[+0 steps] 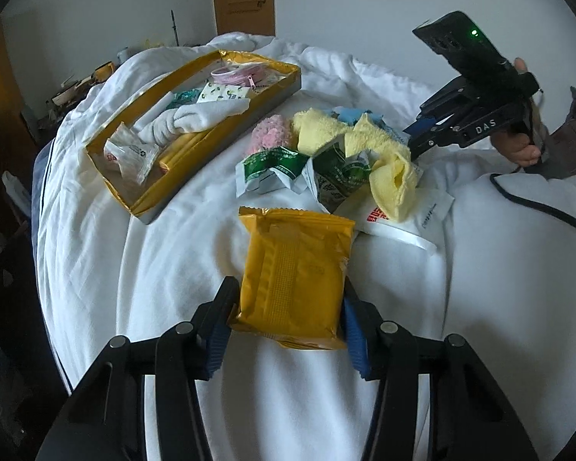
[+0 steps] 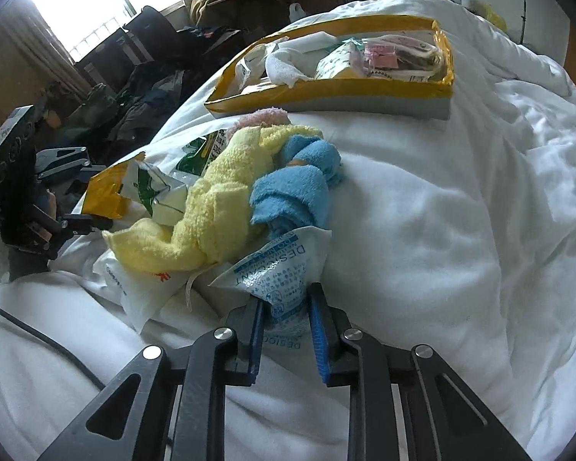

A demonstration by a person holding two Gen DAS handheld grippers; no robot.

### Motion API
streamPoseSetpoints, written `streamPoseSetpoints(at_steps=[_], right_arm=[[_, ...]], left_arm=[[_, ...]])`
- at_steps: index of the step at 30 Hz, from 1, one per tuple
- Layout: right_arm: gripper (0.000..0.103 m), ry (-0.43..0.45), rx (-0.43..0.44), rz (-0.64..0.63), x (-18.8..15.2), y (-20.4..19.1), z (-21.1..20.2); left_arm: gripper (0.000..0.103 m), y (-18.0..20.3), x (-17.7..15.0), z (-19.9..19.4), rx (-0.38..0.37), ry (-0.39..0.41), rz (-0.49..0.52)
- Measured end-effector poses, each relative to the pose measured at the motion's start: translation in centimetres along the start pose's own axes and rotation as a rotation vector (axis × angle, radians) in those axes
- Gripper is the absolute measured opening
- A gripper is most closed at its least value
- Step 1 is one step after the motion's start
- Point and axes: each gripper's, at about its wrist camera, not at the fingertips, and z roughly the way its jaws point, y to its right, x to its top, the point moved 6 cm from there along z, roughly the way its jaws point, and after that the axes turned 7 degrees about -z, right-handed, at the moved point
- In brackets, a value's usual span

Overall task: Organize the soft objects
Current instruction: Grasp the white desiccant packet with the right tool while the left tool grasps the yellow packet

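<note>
While a yellow packet (image 1: pixel 293 274) sits gripped between the left gripper's (image 1: pixel 286 317) fingers, long axis pointing away along them, the gold-lined box (image 1: pixel 134 199) lies ahead and left on the bed's (image 1: pixel 172 253) white duvet. Nearer the pile of towels (image 2: pixel 215 199), the right gripper (image 2: pixel 286 320) pinches a sachet (image 2: pixel 280 269) printed "DESICCANT". Its housing reads "DAS".

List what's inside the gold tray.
In the gold tray: a knotted white towel, a pink zip pouch, a clear wrapped packet, patterned packets. Anything beneath them is covered.
</note>
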Motion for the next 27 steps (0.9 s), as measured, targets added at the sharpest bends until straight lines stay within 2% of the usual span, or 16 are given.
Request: streamPoseSetpoints(at_steps=[24, 27], right_arm=[[0.023, -0.01, 0.023, -0.046, -0.1, -0.1, 0.3], [0.023, -0.01, 0.05, -0.046, -0.3, 0.1, -0.1]], left_arm=[[0.05, -2.5, 1.0, -1.9, -0.054, 0.11, -0.051], [0.05, -2.8, 1.3, -2.0, -0.048, 0.132, -0.064]])
